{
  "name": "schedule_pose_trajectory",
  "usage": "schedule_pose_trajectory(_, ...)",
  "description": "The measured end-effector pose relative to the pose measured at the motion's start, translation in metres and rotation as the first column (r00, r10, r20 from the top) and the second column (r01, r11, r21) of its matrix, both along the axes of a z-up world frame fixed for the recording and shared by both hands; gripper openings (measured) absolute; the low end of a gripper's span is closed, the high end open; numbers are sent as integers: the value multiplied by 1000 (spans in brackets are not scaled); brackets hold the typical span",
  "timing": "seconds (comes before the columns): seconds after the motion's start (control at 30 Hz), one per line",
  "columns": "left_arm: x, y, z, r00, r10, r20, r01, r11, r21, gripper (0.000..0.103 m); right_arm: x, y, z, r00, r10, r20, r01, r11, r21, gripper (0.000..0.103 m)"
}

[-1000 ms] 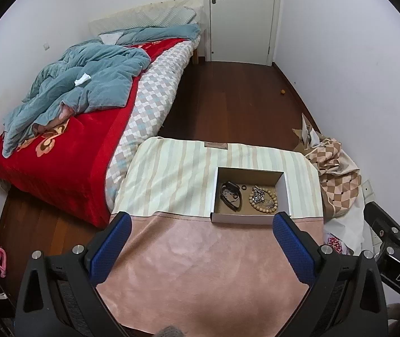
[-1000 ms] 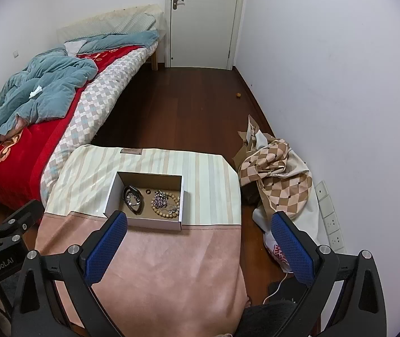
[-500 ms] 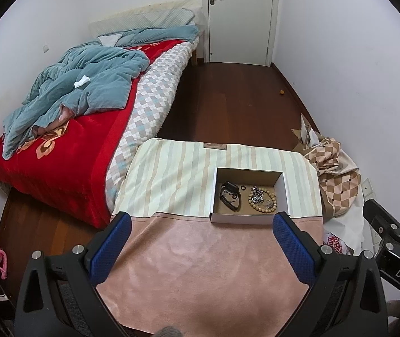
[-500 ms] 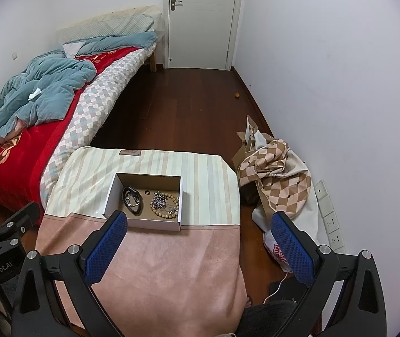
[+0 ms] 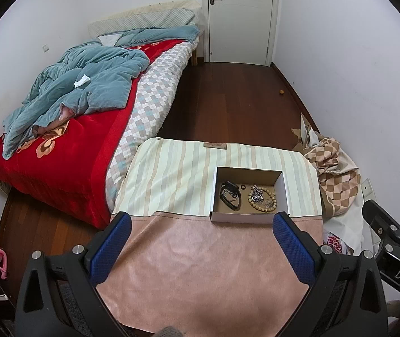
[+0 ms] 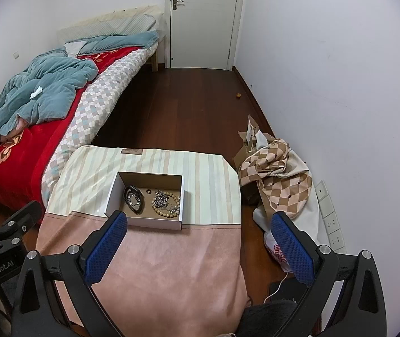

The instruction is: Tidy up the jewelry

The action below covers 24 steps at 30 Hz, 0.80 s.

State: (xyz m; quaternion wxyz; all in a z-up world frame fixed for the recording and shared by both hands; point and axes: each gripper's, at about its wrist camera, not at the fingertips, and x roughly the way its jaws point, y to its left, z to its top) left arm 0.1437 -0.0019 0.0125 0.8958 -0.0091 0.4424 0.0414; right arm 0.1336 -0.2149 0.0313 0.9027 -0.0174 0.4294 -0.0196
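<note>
While both tools hang back above the near, pink part of the cloth-covered surface (image 5: 188, 266), all the jewelry in view lies inside the open cardboard box (image 5: 249, 219) that sits where the pink cloth meets the striped one. The left tool (image 5: 200, 241) has its blue pads spread wide with nothing between them, and the right tool (image 6: 197, 241) is likewise spread wide and empty.

Inside the box, a dark bangle-like loop (image 5: 230, 193) with something silvery across it lies on the left side, a small dark ring (image 5: 243, 187) sits near the middle toward the back wall, and a wooden bead bracelet (image 5: 264, 200) lies on the right with a tangle of silver chain (image 5: 256, 195) resting on and inside it. No piece shows on the cloth outside the box.

That layout fits two readings: the pieces gathered into the box as the tidy end state, or a mixed heap waiting to be sorted out of it. The frames do not settle which.

If any piece is handled, the chain overlapping the beads is the awkward spot, since a pinch there would likely catch both. The box walls also leave little room, so a tool would probably need to come down steeply from above, pads narrowed to suit one piece.
</note>
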Motion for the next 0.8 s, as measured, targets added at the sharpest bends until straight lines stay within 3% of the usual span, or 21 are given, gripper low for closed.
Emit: schedule_pose_trajectory(0.8, -5, 0, 4, 1000, 3, 17, -2, 1000, -18, 102, -2, 2, 3, 1000, 7, 4, -7, 1000, 2, 103)
